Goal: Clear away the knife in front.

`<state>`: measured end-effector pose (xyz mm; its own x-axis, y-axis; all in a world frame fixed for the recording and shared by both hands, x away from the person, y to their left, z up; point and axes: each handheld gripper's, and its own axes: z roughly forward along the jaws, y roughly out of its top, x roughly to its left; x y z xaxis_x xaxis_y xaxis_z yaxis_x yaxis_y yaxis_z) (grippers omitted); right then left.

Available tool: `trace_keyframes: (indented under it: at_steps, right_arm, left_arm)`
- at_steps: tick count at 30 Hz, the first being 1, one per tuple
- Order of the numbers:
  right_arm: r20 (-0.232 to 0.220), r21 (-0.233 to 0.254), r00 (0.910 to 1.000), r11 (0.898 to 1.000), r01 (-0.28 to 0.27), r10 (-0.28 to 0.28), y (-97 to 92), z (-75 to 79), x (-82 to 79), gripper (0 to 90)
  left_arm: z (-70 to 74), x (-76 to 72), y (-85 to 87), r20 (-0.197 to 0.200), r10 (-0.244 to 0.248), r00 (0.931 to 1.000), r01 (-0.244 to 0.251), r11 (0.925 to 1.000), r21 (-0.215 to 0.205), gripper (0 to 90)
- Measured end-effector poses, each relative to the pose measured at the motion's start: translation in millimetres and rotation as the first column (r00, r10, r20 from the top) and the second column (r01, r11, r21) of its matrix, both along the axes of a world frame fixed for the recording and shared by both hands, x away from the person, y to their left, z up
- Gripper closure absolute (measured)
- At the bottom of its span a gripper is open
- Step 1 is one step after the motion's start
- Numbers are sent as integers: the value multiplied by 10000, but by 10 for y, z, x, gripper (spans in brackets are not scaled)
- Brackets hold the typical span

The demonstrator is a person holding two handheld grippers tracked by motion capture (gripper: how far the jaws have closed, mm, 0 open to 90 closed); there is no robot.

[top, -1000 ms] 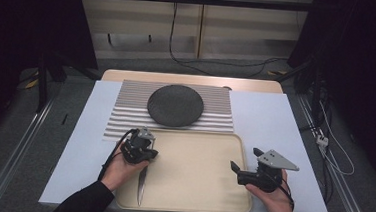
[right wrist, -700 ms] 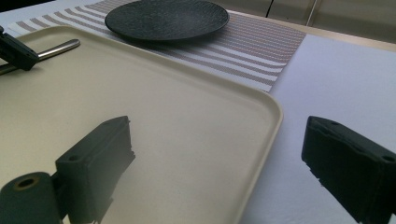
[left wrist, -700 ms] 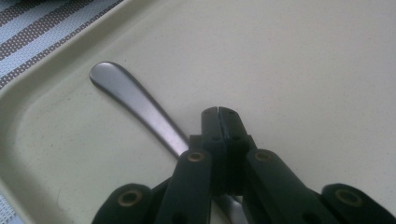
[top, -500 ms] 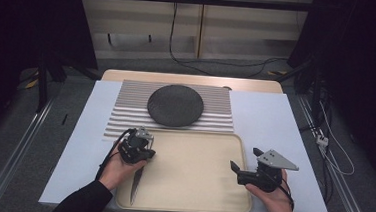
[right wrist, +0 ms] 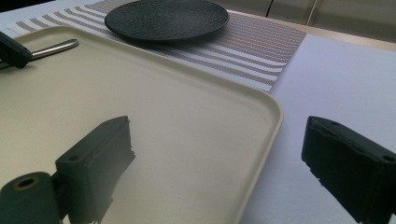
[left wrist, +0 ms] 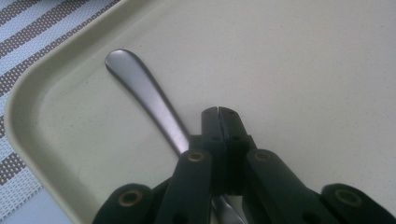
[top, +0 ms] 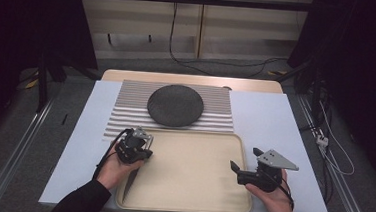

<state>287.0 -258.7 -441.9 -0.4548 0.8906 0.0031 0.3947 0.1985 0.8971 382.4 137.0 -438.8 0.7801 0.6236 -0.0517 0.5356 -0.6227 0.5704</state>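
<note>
A beige tray [top: 191,171] lies at the near middle of the table. A metal utensil [top: 129,184] lies along the tray's left side, its rounded handle [left wrist: 140,84] running under my left gripper [top: 140,145]. That gripper is shut, pads pressed together [left wrist: 218,109] with nothing between them; the handle passes beside and below the jaws. The handle end [right wrist: 53,47] also shows in the right gripper view. My right gripper [top: 244,158] is open over the tray's right edge, jaws wide [right wrist: 217,128] and nothing between them.
A dark round plate [top: 175,105] rests on a striped placemat [top: 125,111] behind the tray. The pale blue table top [top: 275,122] lies bare to the right of the mat. The table's near edge runs just below both hands.
The near end of the utensil has swung slightly to the left under my left gripper. Both hands have stayed in place.
</note>
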Motion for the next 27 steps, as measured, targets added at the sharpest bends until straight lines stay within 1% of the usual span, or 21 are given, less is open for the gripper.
trace_keyframes:
  at_steps: [3,5,6,8,11,12,13,14,15,16,18,19,24,26,27]
  right_arm:
    - [-6,1,10000,10000,0,0,1,-1,1,84]
    - [-8,0,10000,10000,-1,1,1,-1,2,84]
    - [-11,2,10000,10000,2,-2,2,-2,3,84]
    - [-16,0,10000,10000,-4,4,2,-2,4,84]
    - [-36,2,10000,10000,1,-1,2,-3,5,84]
    - [-37,-2,10000,10000,5,-5,1,-3,6,84]
    - [-39,-3,10000,10000,4,-4,2,-3,6,84]
    - [-39,1,10000,10000,-1,1,3,-3,6,84]
    - [-35,-6,10000,10000,-2,2,3,-3,5,84]
    - [-32,-5,10000,10000,0,0,3,-3,4,84]
    - [-42,-2,10000,10000,8,-8,0,-3,6,84]
    - [-43,2,10000,10000,11,-11,0,-4,8,84]
    - [-43,-13,10000,10000,6,-6,7,-3,8,84]
    - [-43,-9,10000,10000,13,-13,5,-3,9,84]
    - [-42,-8,10000,10000,12,-12,4,-3,9,84]
  left_arm:
    - [1,-6,19,8,107,9999,-107,9999,26,900]
    - [2,-2,36,-81,276,9996,-276,9996,-26,900]
    - [1,2,47,-152,268,9995,-270,9996,-99,900]
    - [1,2,59,-172,376,9991,-379,9992,-124,900]
    - [1,5,77,-255,385,9989,-390,9991,-161,900]
    - [4,2,83,-221,414,9989,-416,9991,-103,900]
    - [6,0,92,-189,371,9991,-372,9993,-56,900]
    - [6,0,106,-249,304,9992,-306,9995,-92,900]
    - [7,-11,115,-208,396,9990,-397,9992,-50,900]
    - [8,-4,140,-251,237,9994,-239,9997,-99,900]
    - [7,-8,171,-251,355,9991,-358,9993,-105,900]
    - [8,-5,183,-297,351,9989,-355,9993,-130,900]
    - [8,-15,193,-279,405,9988,-408,9991,-86,900]
    - [14,-16,204,-212,405,9990,-404,9992,25,900]
    - [11,-22,211,-265,431,9987,-432,9991,-45,900]
